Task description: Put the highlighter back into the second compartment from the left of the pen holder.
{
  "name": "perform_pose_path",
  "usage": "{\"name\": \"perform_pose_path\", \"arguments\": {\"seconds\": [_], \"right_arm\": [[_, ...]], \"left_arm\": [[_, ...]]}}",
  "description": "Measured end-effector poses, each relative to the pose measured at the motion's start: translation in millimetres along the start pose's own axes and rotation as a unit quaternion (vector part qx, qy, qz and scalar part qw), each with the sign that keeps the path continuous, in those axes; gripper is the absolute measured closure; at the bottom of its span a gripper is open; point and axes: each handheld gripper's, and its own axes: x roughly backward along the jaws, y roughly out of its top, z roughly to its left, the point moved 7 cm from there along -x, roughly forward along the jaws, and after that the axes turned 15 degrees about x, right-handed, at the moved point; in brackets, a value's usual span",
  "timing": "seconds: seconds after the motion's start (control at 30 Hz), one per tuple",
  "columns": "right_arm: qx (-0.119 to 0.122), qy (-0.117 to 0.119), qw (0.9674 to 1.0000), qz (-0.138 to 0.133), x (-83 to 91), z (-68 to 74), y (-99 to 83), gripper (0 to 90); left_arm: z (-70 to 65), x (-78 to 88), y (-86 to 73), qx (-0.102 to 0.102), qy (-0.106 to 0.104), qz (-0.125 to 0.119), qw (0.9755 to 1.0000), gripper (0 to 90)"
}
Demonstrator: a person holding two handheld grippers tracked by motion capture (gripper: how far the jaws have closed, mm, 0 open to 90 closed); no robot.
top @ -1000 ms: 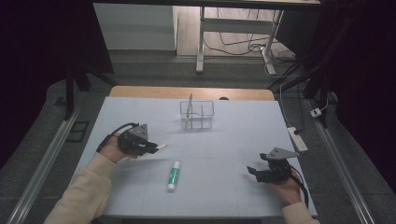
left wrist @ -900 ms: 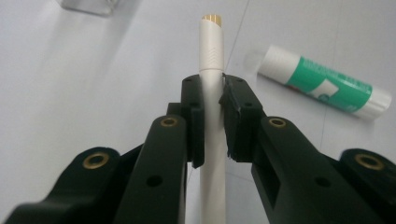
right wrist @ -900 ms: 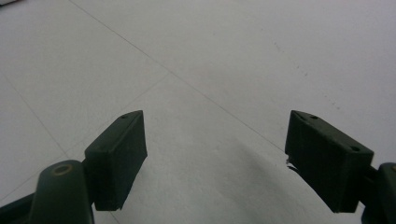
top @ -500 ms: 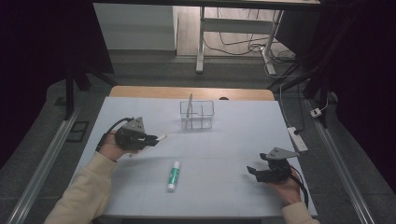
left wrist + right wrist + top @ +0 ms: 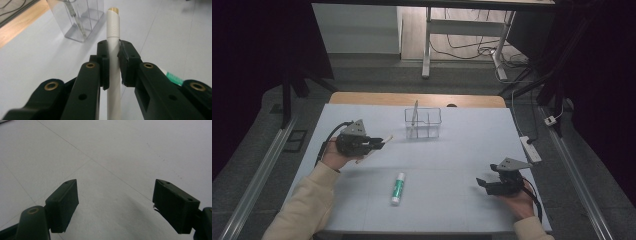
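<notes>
So the left claw [image 5: 379,144] is clamped on a white pen [image 5: 113,50], both pads squeezing the barrel around its middle. It's a plain white pen with little chevron grooves near the far end and a tan tip, and it sticks out past the jaws toward the clear organizer [image 5: 423,122]. From the high view the pen sits up off the surface [image 5: 462,165], tilted a bit, left of the organizer and not touching it.

Right claw [image 5: 115,205] is spread wide with nothing between the pads, just bare white surface under it, parked over by the right front corner, well apart from everything else.

Between the two hands, nearer the front edge, there's a white and green tube [image 5: 397,188] lying flat. It's clear of the pen's line to the organizer.

The organizer is a see-through box with compartments near the back of the surface. One thin stick-like thing [image 5: 414,116] stands upright in its left side; can't tell what it is exactly.
</notes>
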Motion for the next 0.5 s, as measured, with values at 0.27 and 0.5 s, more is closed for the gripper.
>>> {"name": "perform_pose_path", "arguments": {"seconds": [0.27, 0.5], "right_arm": [[0.0, 0.0, 1.0, 0.0, 0.0, 0.0, -0.1, 19.7], [0.0, 0.001, 1.0, 0.003, 0.5, -0.3, -0.5, 19.7]], "left_arm": [[-0.6, -2.3, 8.9, 0.01, 0.002, -0.026, 0.9996, 78.7], [-1.4, -6.1, 16.2, 0.017, 0.003, -0.043, 0.9989, 78.7]]}}
